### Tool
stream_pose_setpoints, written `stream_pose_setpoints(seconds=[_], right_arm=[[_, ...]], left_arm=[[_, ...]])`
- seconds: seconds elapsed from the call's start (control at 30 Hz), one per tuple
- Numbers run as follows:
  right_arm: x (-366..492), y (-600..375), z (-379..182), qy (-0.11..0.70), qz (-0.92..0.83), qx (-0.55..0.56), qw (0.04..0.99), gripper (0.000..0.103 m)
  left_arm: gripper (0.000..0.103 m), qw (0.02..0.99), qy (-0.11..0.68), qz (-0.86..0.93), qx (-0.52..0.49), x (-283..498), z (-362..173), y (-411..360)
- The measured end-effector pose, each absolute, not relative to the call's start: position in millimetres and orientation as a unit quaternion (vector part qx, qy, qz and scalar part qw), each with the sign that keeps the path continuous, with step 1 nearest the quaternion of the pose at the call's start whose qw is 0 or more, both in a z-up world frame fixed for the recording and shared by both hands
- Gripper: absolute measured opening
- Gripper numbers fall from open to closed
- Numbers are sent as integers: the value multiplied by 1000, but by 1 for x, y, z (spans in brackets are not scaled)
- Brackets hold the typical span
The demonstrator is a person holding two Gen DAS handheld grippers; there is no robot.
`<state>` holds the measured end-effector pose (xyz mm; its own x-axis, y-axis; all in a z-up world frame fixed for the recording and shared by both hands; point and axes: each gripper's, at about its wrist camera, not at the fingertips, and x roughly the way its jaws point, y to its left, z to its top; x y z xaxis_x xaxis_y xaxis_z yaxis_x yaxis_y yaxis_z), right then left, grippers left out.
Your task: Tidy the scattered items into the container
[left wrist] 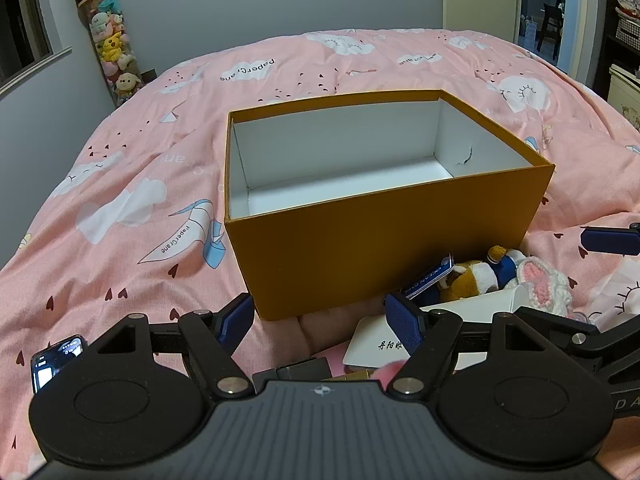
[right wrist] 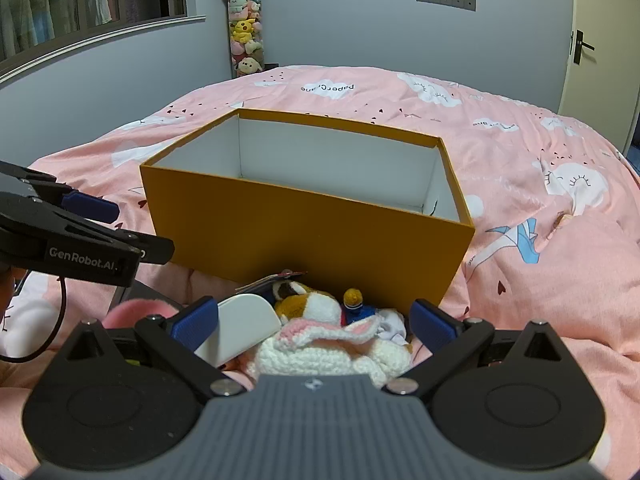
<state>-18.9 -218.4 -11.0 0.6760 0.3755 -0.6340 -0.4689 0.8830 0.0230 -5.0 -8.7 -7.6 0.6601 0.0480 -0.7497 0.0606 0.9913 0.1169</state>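
Observation:
An orange box (left wrist: 360, 236) with a bare white inside stands open on the pink bed. My left gripper (left wrist: 320, 318) is open just before its near corner, over bedding and a white card (left wrist: 376, 346). At the box's front wall lies a heap: a brown-and-white plush (right wrist: 304, 304), a white and pink crochet piece (right wrist: 332, 346), a white case (right wrist: 244, 324) and a small blue figure (right wrist: 354, 306). My right gripper (right wrist: 314, 324) is open, its pads on either side of that heap without pressing it. In the right wrist view the box (right wrist: 312, 220) sits behind the heap.
A phone (left wrist: 56, 364) lies on the quilt at the left. One blue finger (left wrist: 608, 240) of the right gripper shows at the right edge. The left gripper (right wrist: 140, 228) reaches in from the left. A tube of plush toys (left wrist: 112, 52) stands by the far wall.

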Motion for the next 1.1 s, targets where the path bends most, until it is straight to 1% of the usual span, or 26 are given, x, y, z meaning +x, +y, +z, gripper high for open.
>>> stream_pose_setpoints(seconds=[0.53, 0.77, 0.83, 0.97, 1.03, 1.1], right_arm=[[-19, -219, -12, 330, 232, -69, 912, 102], [-19, -221, -11, 331, 237, -68, 911, 100], [-18, -222, -11, 333, 240, -66, 909, 93], [-15, -225, -8, 339, 243, -71, 906, 87], [-15, -227, -7, 347, 249, -73, 901, 80], [-14, -231, -5, 358, 257, -70, 895, 78]], left_arm=[[86, 908, 413, -13, 66, -6, -8, -11], [81, 908, 412, -24, 73, -6, -5, -11], [78, 907, 412, -31, 78, -6, -4, -11], [72, 903, 419, -56, 79, -7, 1, -6], [71, 901, 419, -73, 84, -9, 4, -3], [71, 897, 423, -94, 90, -11, 8, -2]])
